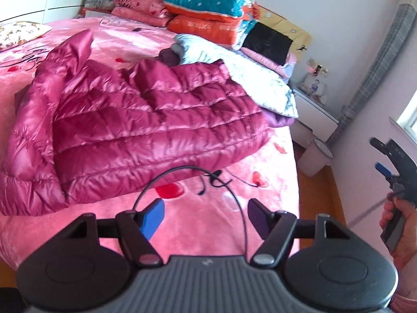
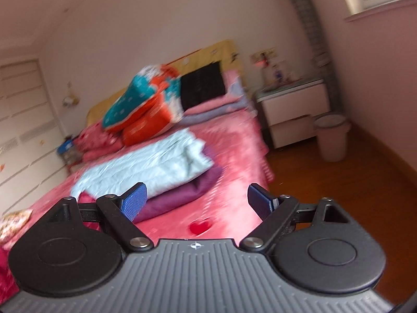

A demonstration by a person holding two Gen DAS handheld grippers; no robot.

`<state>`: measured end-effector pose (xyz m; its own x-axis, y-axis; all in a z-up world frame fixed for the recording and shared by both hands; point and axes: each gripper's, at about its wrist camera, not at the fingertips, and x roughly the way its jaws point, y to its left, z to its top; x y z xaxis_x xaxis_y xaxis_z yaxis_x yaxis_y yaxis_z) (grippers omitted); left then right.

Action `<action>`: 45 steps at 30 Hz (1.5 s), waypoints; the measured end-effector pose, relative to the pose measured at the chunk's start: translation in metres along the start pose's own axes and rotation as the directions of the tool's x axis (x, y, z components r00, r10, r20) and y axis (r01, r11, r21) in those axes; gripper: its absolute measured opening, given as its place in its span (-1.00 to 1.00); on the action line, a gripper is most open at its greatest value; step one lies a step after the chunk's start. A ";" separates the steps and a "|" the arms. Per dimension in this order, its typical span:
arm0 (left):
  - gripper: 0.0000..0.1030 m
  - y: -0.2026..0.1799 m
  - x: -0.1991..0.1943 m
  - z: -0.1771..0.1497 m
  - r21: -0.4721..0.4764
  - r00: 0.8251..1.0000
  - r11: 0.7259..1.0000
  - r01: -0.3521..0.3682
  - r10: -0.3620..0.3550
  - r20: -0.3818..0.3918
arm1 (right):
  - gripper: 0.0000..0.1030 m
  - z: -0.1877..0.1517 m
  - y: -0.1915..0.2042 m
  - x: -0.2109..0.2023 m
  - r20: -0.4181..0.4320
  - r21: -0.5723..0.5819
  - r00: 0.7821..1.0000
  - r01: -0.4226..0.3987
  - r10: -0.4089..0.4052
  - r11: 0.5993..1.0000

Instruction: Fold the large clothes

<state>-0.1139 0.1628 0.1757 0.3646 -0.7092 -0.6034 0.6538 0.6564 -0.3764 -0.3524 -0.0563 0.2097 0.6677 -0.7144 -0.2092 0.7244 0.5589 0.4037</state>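
A shiny magenta puffer jacket [image 1: 125, 120] lies partly folded and rumpled on the pink bed [image 1: 208, 203], with one sleeve sticking up at the far left. My left gripper [image 1: 206, 215] hangs open over the bare bedspread just in front of the jacket's near hem, nothing between its fingers. My right gripper [image 1: 379, 156] shows at the right edge, off the bed's side, held by a hand [image 1: 398, 229]. In the right wrist view that gripper [image 2: 198, 200] stands wide open and empty above the bed's corner, aimed toward a folded pale blue jacket [image 2: 146, 167] on a purple garment [image 2: 182, 195].
Folded quilts in teal and orange [image 1: 208, 13] and a black cushion [image 1: 268, 41] are stacked at the headboard. A white nightstand [image 2: 292, 109] and a pale bin [image 2: 331, 140] stand on the wooden floor [image 2: 351, 195] beside the bed. A wardrobe [image 2: 23, 130] lines the far wall.
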 end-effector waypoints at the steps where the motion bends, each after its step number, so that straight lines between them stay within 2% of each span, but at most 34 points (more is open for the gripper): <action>1: 0.38 -0.005 -0.003 -0.001 0.004 1.000 1.000 0.007 -0.007 0.001 | 1.00 0.005 -0.015 -0.010 0.023 0.025 0.999 0.026 -0.026 0.999; 4: 0.40 -0.019 -0.013 -0.003 0.024 1.000 1.000 0.019 -0.019 0.010 | 1.00 0.016 -0.052 -0.040 0.097 0.092 0.990 0.091 -0.100 0.992; 8: 0.41 -0.036 -0.026 -0.009 0.044 0.999 0.998 0.043 -0.043 0.009 | 1.00 0.026 -0.087 -0.072 0.174 0.187 0.972 0.127 -0.160 0.974; 13: 0.46 -0.045 -0.034 -0.017 0.055 0.999 0.998 0.029 -0.030 0.021 | 1.00 0.034 -0.099 -0.089 0.203 0.226 0.970 0.088 -0.135 0.970; 17: 0.46 -0.028 -0.031 -0.014 0.027 0.998 0.999 -0.042 0.041 0.037 | 1.00 0.030 -0.078 -0.073 0.182 0.157 0.981 0.032 -0.061 0.987; 19: 0.46 -0.013 -0.026 -0.011 0.024 0.992 0.994 -0.111 0.109 0.058 | 1.00 0.022 -0.065 -0.058 0.142 0.126 0.990 -0.011 -0.007 0.992; 22: 0.46 0.016 -0.020 -0.002 -0.004 0.970 0.975 -0.220 0.220 0.100 | 1.00 0.002 -0.043 -0.030 0.054 0.060 0.995 -0.087 0.083 0.994; 25: 0.46 0.048 -0.016 0.008 -0.045 0.928 0.940 -0.339 0.342 0.148 | 1.00 -0.024 -0.017 0.004 -0.061 0.010 0.984 -0.170 0.170 0.985; 30: 0.45 0.096 -0.008 0.025 -0.136 0.875 0.892 -0.430 0.449 0.179 | 1.00 -0.061 0.022 0.068 -0.237 0.021 0.925 -0.301 0.297 0.953; 32: 0.45 0.111 -0.003 0.030 -0.161 0.863 0.879 -0.449 0.473 0.178 | 1.00 -0.075 0.034 0.097 -0.295 0.055 0.897 -0.328 0.330 0.943; 34: 0.45 0.121 0.002 0.034 -0.179 0.853 0.868 -0.463 0.491 0.178 | 1.00 -0.092 0.041 0.119 -0.353 0.126 0.858 -0.352 0.374 0.927; 40: 0.45 0.146 0.023 0.043 -0.228 0.840 0.845 -0.484 0.522 0.149 | 1.00 -0.140 0.067 0.176 -0.453 0.372 0.731 -0.365 0.511 0.853; 42: 0.45 0.154 0.028 0.045 -0.255 0.836 0.833 -0.490 0.533 0.135 | 1.00 -0.153 0.072 0.189 -0.472 0.418 0.707 -0.348 0.528 0.839; 45: 0.46 0.170 0.033 0.048 -0.315 0.836 0.819 -0.480 0.536 0.119 | 1.00 -0.166 0.076 0.211 -0.498 0.450 0.686 -0.318 0.530 0.834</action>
<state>0.0415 0.2388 0.1257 0.7341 -0.2715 -0.6224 0.1515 0.9590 -0.2397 -0.1281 -0.0950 0.0482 0.9278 0.0158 -0.3727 0.3146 0.5037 0.8045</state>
